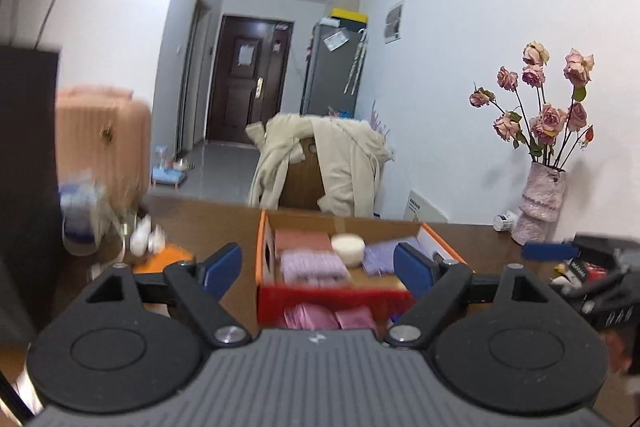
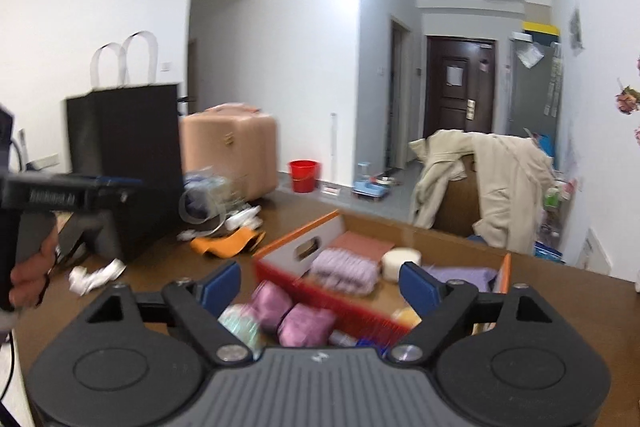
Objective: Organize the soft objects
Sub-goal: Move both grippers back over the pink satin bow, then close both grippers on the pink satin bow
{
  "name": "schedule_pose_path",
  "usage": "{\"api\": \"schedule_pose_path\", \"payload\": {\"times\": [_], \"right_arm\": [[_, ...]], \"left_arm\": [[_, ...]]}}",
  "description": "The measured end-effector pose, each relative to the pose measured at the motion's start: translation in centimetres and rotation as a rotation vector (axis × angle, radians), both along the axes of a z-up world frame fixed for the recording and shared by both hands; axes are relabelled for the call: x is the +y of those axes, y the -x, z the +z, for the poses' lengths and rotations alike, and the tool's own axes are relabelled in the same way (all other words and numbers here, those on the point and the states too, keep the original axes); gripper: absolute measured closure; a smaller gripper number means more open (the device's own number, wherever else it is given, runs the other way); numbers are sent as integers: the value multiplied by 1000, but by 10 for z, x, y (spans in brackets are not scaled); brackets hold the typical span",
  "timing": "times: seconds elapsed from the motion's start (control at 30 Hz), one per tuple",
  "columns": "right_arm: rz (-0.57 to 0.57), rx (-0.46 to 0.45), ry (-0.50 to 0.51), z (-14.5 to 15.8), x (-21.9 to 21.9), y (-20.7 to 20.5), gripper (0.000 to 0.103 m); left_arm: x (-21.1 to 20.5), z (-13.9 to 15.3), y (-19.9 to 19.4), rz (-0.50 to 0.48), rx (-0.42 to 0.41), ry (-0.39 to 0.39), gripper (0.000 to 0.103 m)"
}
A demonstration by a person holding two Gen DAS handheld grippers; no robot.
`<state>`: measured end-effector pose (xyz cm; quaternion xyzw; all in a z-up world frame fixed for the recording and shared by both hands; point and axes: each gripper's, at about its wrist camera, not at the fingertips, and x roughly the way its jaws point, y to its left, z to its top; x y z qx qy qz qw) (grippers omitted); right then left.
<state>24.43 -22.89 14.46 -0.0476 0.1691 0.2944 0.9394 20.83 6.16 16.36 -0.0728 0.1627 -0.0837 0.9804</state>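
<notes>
An orange-and-red cardboard box [image 1: 264, 247] [image 2: 296, 241] sits on the brown table. Inside lie a folded purple knit cloth [image 1: 314, 263] [image 2: 346, 267], a pink folded cloth [image 1: 302, 239] [image 2: 360, 245], a white round roll [image 1: 349, 247] [image 2: 401, 259] and a lilac cloth [image 1: 382, 255] [image 2: 464, 275]. Pink soft bundles [image 1: 332, 319] [image 2: 290, 313] lie in front of the box. My left gripper [image 1: 318, 269] is open and empty, facing the box. My right gripper [image 2: 320, 285] is open and empty above the bundles. It also shows at the left wrist view's right edge [image 1: 548, 251].
A black paper bag [image 2: 124, 163], a clear plastic bundle [image 2: 208, 199], orange cloth [image 2: 228, 243] and crumpled white tissue [image 2: 96, 277] lie left on the table. A vase of dried roses [image 1: 540, 203] stands right by the wall. A chair with a beige coat [image 1: 320, 163] is behind the table.
</notes>
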Motion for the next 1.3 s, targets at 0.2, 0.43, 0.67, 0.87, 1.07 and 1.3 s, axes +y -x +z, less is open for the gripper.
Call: {"api": "schedule_pose_path", "payload": {"times": [0.2, 0.43, 0.67, 0.87, 1.07, 1.3], "right_arm": [[-39, 87, -38, -52, -7, 47, 17], [-112, 198, -130, -89, -21, 88, 17], [-120, 190, -131, -89, -10, 77, 18], [-112, 209, -95, -87, 10, 40, 26], [-143, 270, -108, -89, 35, -22, 37], [-149, 326, -107, -103, 72, -99, 47]], "left_arm": [[4, -44, 48, 15, 92, 73, 18], [24, -71, 67, 85, 172, 40, 18], [17, -74, 36, 36, 185, 61, 18], [11, -82, -24, -28, 213, 77, 19], [18, -97, -117, -101, 293, 110, 24], [35, -139, -179, -170, 416, 260, 42]]}}
